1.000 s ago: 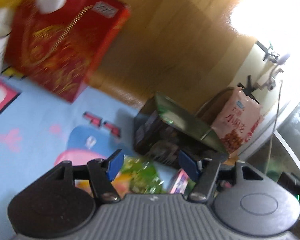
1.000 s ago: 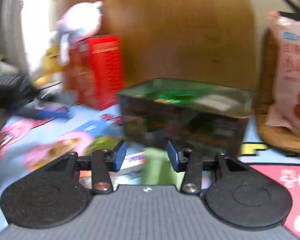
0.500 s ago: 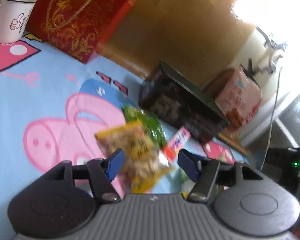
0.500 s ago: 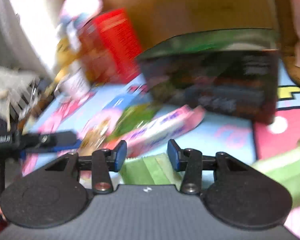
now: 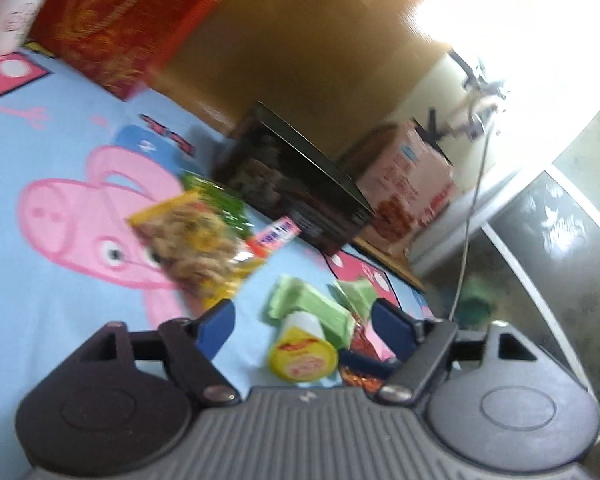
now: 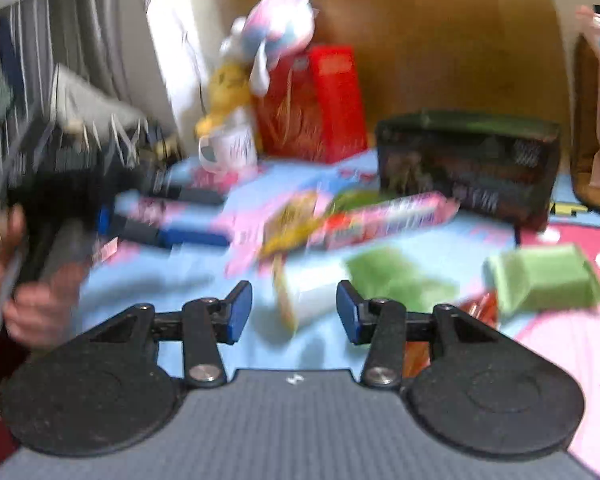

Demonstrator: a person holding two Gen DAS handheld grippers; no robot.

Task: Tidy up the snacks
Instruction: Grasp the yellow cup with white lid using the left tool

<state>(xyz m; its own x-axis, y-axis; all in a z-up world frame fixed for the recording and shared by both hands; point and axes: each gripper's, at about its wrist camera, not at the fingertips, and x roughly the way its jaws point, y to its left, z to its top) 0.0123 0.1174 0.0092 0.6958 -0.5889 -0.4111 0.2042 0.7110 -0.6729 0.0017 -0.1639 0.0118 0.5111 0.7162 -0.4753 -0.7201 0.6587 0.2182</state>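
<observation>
My left gripper [image 5: 304, 322] hovers low over the blue cartoon mat [image 5: 60, 288], and its jaws are opening. Between them lies a white tub with a yellow lid [image 5: 302, 356], untouched by the pads. Green packets [image 5: 312, 308] lie just beyond it. Farther off are a yellow snack bag [image 5: 196, 236], a green bag [image 5: 216, 200] and a pink bar [image 5: 278, 236]. Behind them stands the dark mesh basket [image 5: 296, 188]. My right gripper [image 6: 294, 312] is open, and the same white tub [image 6: 312, 292] lies ahead of its fingers. Green packets [image 6: 544, 280] lie to its right.
A red gift box [image 6: 312, 108], a white mug [image 6: 228, 148] and a plush toy [image 6: 276, 36] stand at the back left against the wooden wall. A pink snack bag [image 5: 408, 184] leans right of the basket. A person's hand [image 6: 32, 304] is at the left edge.
Both grippers have drawn back from the basket, bringing the tub and green packets into view. The left jaws have spread wider. The right view has swung left.
</observation>
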